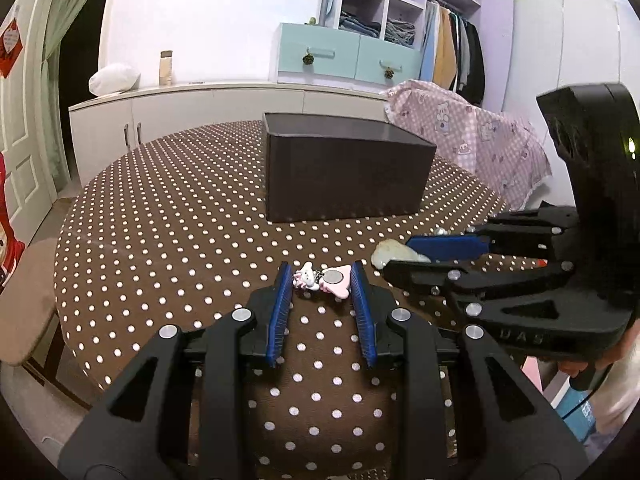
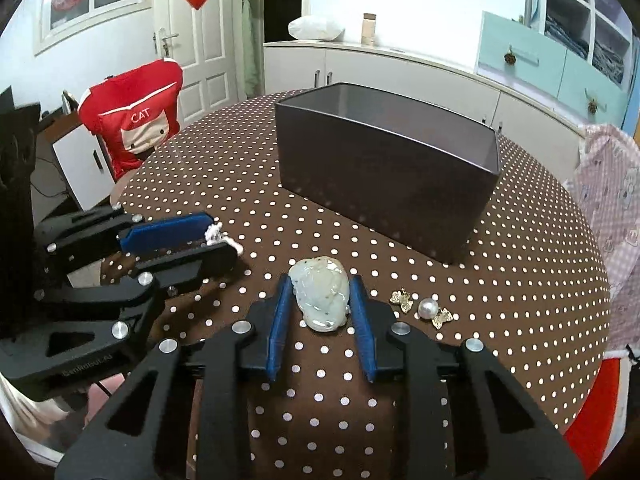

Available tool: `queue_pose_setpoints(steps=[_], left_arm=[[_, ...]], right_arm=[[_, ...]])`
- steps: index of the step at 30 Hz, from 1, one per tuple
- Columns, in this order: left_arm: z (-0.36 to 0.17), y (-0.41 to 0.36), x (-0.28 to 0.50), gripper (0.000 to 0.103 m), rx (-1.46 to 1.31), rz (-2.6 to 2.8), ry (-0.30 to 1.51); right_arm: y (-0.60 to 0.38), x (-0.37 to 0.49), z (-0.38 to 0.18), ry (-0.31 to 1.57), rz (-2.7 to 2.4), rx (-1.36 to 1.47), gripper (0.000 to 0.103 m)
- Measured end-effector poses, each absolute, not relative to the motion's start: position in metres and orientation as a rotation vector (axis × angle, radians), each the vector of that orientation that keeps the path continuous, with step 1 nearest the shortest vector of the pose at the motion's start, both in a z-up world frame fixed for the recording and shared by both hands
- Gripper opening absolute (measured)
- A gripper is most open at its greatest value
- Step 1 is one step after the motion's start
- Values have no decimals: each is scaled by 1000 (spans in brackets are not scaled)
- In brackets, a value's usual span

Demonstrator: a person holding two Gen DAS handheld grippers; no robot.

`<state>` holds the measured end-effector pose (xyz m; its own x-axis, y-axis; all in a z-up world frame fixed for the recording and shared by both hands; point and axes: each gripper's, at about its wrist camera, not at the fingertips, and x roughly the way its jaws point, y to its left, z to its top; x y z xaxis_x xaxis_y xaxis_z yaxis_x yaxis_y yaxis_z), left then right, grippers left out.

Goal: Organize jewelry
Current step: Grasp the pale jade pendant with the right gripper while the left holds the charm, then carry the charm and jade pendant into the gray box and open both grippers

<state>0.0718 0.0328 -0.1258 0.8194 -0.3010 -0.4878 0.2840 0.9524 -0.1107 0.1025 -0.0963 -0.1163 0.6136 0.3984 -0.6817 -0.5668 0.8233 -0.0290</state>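
progress: early, dark box [image 2: 384,176] looks empty | left claw [image 1: 320,280] spread around pink-and-white charm [image 1: 320,279] on worktop [image 1: 180,208], not clenched | right claw [image 2: 320,296] spread around pale jade pendant [image 2: 320,296], not lifted | pearl-and-gold earrings [image 2: 425,307] lie just beside, untouched
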Motion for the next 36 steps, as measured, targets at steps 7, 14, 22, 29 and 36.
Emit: queue_pose_setpoints(steps=[7, 14, 22, 29, 36], left_arm=[[-121, 31, 75, 30, -41, -317, 515], [-119, 29, 76, 30, -39, -317, 514], [-104, 28, 83, 30, -50, -320, 481], [-89, 20, 95, 30, -41, -333, 443], [-78, 8, 111, 30, -28, -361, 419]], right_arm=[[-102, 102, -115, 734, 566, -215, 27], [-111, 101, -107, 720, 561, -164, 26], [-122, 102, -93, 683, 536, -121, 26], [-135, 107, -77, 630, 502, -83, 26], [-141, 120, -62, 588, 485, -53, 26]])
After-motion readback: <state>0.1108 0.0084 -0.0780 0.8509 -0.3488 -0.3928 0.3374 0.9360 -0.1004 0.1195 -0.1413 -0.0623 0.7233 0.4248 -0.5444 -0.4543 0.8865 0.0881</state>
